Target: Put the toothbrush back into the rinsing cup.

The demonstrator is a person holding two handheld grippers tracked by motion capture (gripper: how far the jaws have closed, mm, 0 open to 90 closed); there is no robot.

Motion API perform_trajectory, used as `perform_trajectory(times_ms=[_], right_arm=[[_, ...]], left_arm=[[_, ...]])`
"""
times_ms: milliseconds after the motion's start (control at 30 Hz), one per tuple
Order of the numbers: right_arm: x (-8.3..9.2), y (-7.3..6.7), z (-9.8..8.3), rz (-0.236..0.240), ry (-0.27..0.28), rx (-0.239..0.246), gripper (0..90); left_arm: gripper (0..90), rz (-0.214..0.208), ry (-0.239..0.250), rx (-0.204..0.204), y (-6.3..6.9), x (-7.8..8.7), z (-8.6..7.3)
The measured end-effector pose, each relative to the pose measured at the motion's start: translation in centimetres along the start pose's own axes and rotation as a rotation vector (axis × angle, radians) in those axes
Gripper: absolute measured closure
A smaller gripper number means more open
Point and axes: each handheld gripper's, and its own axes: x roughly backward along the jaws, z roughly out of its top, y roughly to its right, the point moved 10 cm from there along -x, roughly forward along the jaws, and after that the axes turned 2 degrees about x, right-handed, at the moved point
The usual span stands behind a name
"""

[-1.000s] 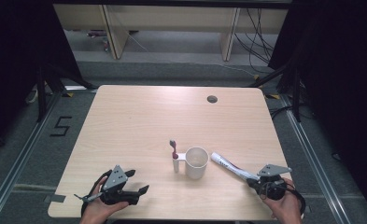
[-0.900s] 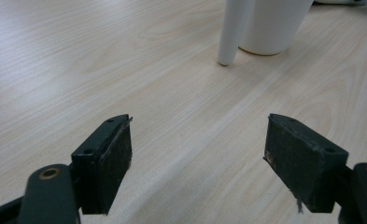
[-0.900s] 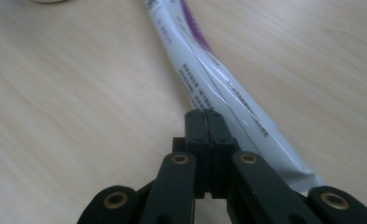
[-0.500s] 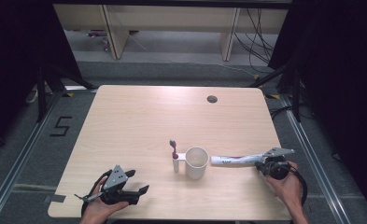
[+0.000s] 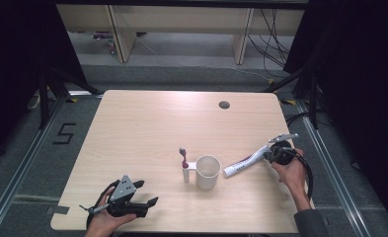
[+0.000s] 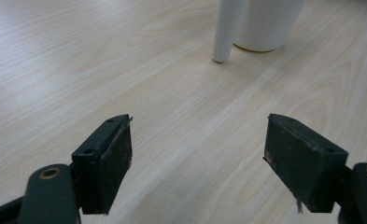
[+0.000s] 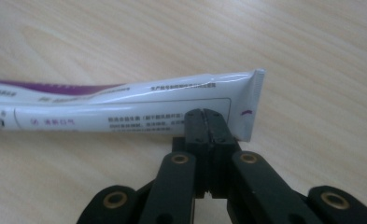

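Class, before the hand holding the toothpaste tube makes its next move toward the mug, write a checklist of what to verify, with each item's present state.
1. Right gripper shut on the toothpaste tube near its crimped end: ok.
2. Tube lifted off the table: cannot tell.
3. Mug upright, mouth open: ok.
4. Toothbrush stands beside the mug's handle, near the path: not ok.
5. Left gripper open, holding nothing, apart from the mug: ok.

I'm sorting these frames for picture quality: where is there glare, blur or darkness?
High view: the table is evenly lit, its surroundings fall into near black, and small things look soft. Left gripper view: the jaws are sharp, while the white mug is cut by the top edge. Right gripper view: a bright streak of glare runs along the tube, whose small print is too blurred to read.
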Motion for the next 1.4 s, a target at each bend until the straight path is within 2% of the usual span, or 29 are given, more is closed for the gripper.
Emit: perform_trajectory(times_ms=[100, 167, 200, 233, 300, 333, 400, 433, 467, 500, 533, 567, 600, 633, 667, 700, 733, 767, 833, 900, 967, 1000, 1067, 1100, 1233, 1267, 1300, 1367, 1400], right_arm=[[-0.7, 0.4, 0.6, -0.01, -0.011, 0.001, 90.0], [-1.0, 0.1, 0.8, 0.001, -0.035, -0.058, 86.6], [-1.0, 0.1, 0.8, 0.001, -0.035, -0.058, 86.6], [-0.8, 0.1, 1.2, 0.007, -0.003, -0.083, 79.1], [-0.6, -0.1, 1.3, 0.015, 0.001, -0.095, 74.7], [0.2, -0.8, 1.5, 0.031, 0.025, -0.143, 63.8], [0.6, -1.3, 1.7, 0.043, 0.05, -0.165, 60.2], [1.1, -2.3, 2.0, 0.074, 0.074, -0.21, 53.7], [1.1, -2.3, 2.0, 0.074, 0.074, -0.21, 53.7], [1.5, -3.4, 2.3, 0.093, 0.092, -0.234, 46.9], [1.5, -3.4, 2.3, 0.093, 0.092, -0.234, 46.9], [1.3, -4.2, 2.2, 0.076, 0.081, -0.265, 40.5], [1.5, -4.5, 2.0, 0.085, 0.05, -0.273, 38.7], [1.1, -4.5, 1.8, 0.069, 0.034, -0.275, 36.4], [1.1, -4.5, 1.8, 0.069, 0.034, -0.275, 36.4], [0.9, -5.0, 1.7, 0.086, 0.02, -0.306, 35.7], [0.6, -4.8, 1.6, 0.061, 0.013, -0.282, 35.4], [0.1, -5.6, 1.7, 0.082, 0.007, -0.349, 33.5], [0.2, -5.6, 1.8, 0.085, -0.015, -0.333, 33.6], [-0.1, -5.3, 2.0, 0.071, -0.017, -0.279, 33.3], [-0.4, -5.6, 2.2, 0.077, -0.035, -0.284, 32.1], [-0.5, -5.8, 2.4, 0.077, -0.035, -0.31, 32.5], [-0.7, -5.7, 2.4, 0.054, -0.043, -0.312, 32.5], [-0.9, -5.5, 2.3, 0.039, -0.066, -0.277, 31.5], [-1.1, -5.7, 2.5, 0.039, -0.069, -0.294, 32.7], [-1.0, -5.5, 2.5, 0.042, -0.078, -0.275, 32.9], [-1.1, -5.5, 2.5, 0.032, -0.097, -0.297, 34.2], [-1.0, -5.3, 2.5, 0.037, -0.095, -0.25, 36.5], [-0.9, -5.5, 2.5, 0.053, -0.11, -0.265, 37.8]], left_arm=[[22.9, 0.001, -0.001, 0.0, 0.0, 0.0, 0.0], [22.9, 0.001, -0.001, 0.0, 0.0, 0.0, 0.0], [22.9, 0.004, -0.004, 0.001, 0.0, 0.1, 0.0], [22.8, 0.005, -0.003, -0.003, -0.1, 0.1, 0.0], [22.8, 0.006, 0.0, 0.0, -0.1, 0.1, 0.0], [22.9, 0.003, -0.001, 0.002, -0.1, 0.1, 0.0], [22.9, 0.002, 0.002, 0.005, 0.0, 0.0, 0.0], [22.9, 0.002, 0.0, -0.001, 0.1, 0.0, 0.0], [23.0, 0.002, 0.0, -0.001, 0.1, 0.0, 0.0], [23.0, 0.004, -0.007, -0.012, 0.0, 0.0, -0.1], [23.0, 0.004, -0.007, -0.012, 0.0, 0.0, -0.1], [23.1, 0.006, -0.008, -0.008, 0.1, 0.0, -0.1], [23.1, 0.006, -0.008, -0.008, 0.1, 0.0, -0.1], [23.1, 0.004, -0.008, -0.008, 0.1, 0.0, -0.1], [23.1, 0.004, -0.008, -0.008, 0.1, 0.0, -0.1], [23.1, 0.002, -0.004, -0.003, 0.2, -0.1, -0.1], [23.3, 0.001, -0.005, -0.006, 0.2, -0.1, -0.1], [23.9, -0.003, -0.002, -0.013, 0.1, -0.2, -0.1], [24.1, -0.004, -0.022, -0.028, 0.2, -0.2, -0.3], [24.2, -0.011, -0.009, -0.024, 0.4, -0.3, -0.2], [24.1, -0.009, -0.014, -0.026, 0.3, -0.2, -0.2], [24.2, -0.011, -0.008, -0.025, 0.3, -0.3, -0.2], [24.2, -0.012, -0.007, -0.025, 0.3, -0.3, -0.2], [24.1, -0.009, -0.007, -0.02, 0.3, -0.2, -0.1], [24.1, -0.011, -0.011, -0.025, 0.3, -0.2, -0.1], [24.1, -0.01, -0.008, -0.025, 0.3, -0.2, -0.1], [24.1, -0.008, -0.013, -0.025, 0.4, -0.2, -0.2], [24.1, -0.008, -0.01, -0.021, 0.4, -0.2, -0.1], [24.1, -0.008, -0.01, -0.021, 0.4, -0.2, -0.1]])
